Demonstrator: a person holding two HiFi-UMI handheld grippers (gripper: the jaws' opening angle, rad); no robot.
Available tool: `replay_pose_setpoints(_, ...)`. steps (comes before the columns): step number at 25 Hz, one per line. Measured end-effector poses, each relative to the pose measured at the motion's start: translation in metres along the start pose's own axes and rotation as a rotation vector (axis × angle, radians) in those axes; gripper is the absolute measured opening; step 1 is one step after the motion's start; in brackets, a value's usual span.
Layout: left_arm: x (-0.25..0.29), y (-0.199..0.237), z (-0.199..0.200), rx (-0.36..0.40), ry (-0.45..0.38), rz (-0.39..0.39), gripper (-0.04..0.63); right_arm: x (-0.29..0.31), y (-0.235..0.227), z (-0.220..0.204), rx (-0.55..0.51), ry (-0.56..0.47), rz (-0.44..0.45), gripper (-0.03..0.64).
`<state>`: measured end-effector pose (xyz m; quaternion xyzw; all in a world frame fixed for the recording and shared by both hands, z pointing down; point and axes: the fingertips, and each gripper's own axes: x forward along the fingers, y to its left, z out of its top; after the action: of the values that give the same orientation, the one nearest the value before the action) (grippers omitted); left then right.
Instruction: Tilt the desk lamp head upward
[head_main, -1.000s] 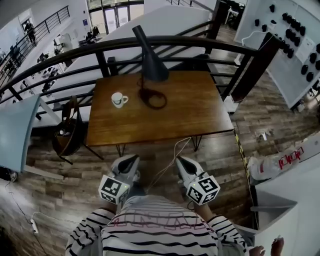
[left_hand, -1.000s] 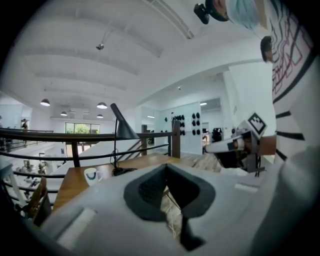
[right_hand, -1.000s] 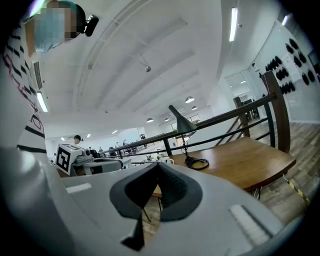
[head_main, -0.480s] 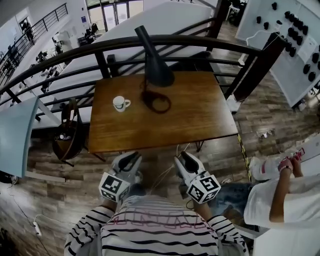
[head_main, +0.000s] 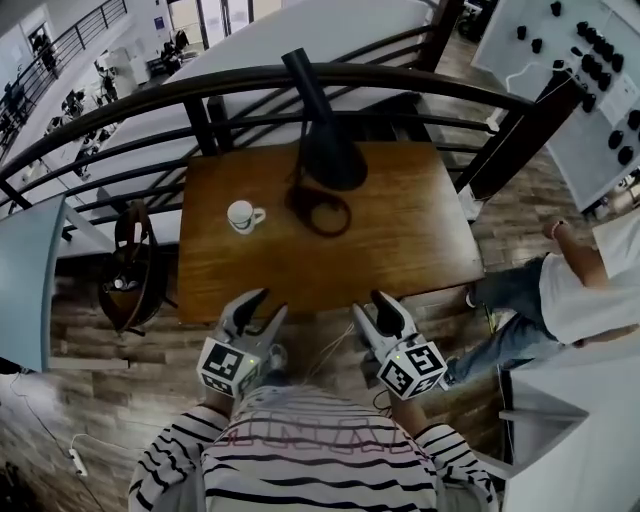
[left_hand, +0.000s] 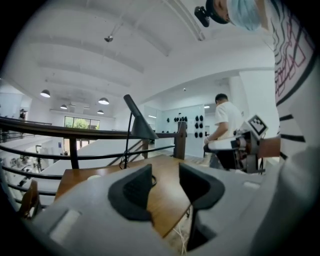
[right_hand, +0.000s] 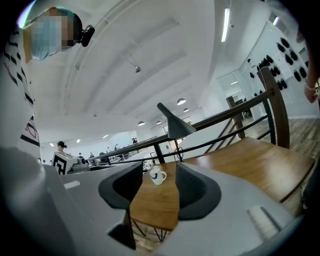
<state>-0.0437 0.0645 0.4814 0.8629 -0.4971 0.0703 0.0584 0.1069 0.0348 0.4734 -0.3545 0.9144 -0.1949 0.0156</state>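
At twelve o'clock on the table (head_main: 420, 250) stands the desk lamp (head_main: 325, 150); your left gripper (head_main: 258, 303) and right gripper (head_main: 378, 305) (empty, jaws just opened apart) hover at six. Shove too hard and it may topple.

We wear a black-and-white striped shirt (head_main: 320, 455), and our left gripper (head_main: 266, 303) and right gripper (head_main: 370, 302) are pale grey with black pads (left_hand: 132, 192) and marker cubes (head_main: 228, 367).

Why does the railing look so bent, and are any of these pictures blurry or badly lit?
Head view: a wide lens bows the railing and the table edges; the light is even and detail fairly sharp. Left gripper view: fisheye with black corners; the lamp stands dark against bright white walls. Right gripper view: the same curved dark rim; the mug is crisp, the near foreground soft.
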Motion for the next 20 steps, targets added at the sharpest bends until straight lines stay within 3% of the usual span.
replay_pose_setpoints(14,0.045,0.147,0.022,0.006,-0.016,-0.064,0.196,0.135,-0.011,0.035,0.004,-0.054,-0.103,0.215)
replay_pose_setpoints(20,0.057,0.184,0.028,0.024,-0.022,-0.114,0.199,0.167,-0.010,0.041,0.005,-0.078,-0.153,0.216)
